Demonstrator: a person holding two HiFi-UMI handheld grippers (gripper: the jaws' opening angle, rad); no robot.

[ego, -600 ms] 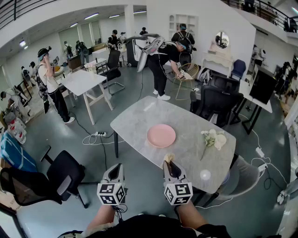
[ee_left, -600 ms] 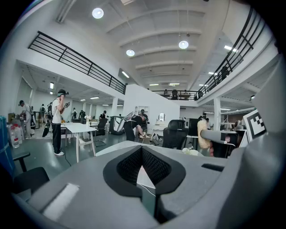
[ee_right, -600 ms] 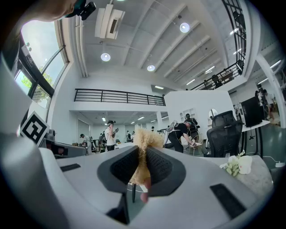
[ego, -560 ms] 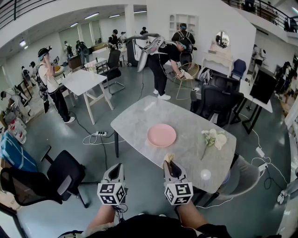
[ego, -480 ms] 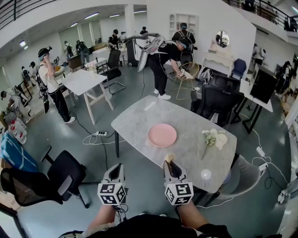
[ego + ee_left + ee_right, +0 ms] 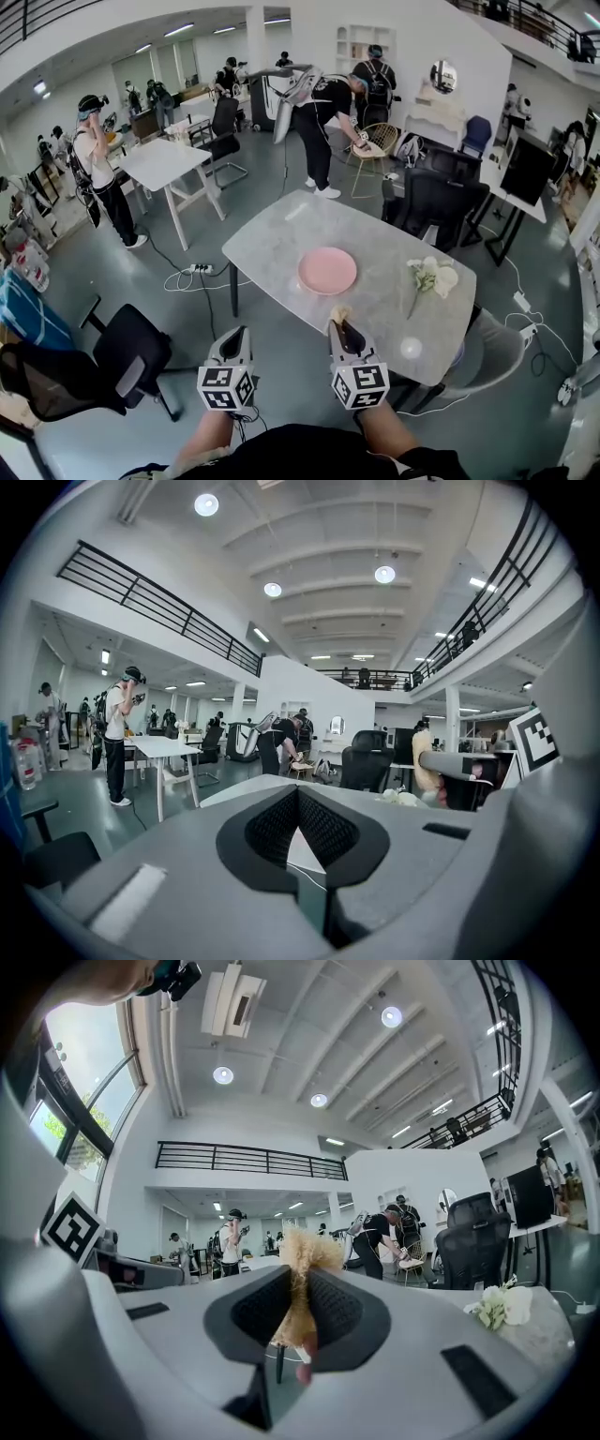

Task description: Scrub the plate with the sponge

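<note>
The left gripper (image 6: 298, 803) had its jaws shut tight with nothing between them. Past it lay the grey table (image 6: 239, 791). At the right a yellow sponge (image 6: 424, 757) stuck up near a black chair (image 6: 367, 761)

The table (image 6: 272, 246) has a smooth top with a pale grey marble look, lightly veined and almost matt. The plate (image 6: 327, 270) is pink and smooth, with a soft sheen. The sponge (image 6: 305, 1246) is yellowish, rough and fuzzy, with loose fibres. The left gripper (image 6: 297, 803) and the right gripper (image 6: 298, 1283) have matt grey plastic shells; their pads (image 6: 270, 829) are black and finely ribbed. The floor (image 6: 183, 239) is grey, smooth and slightly glossy.
</note>
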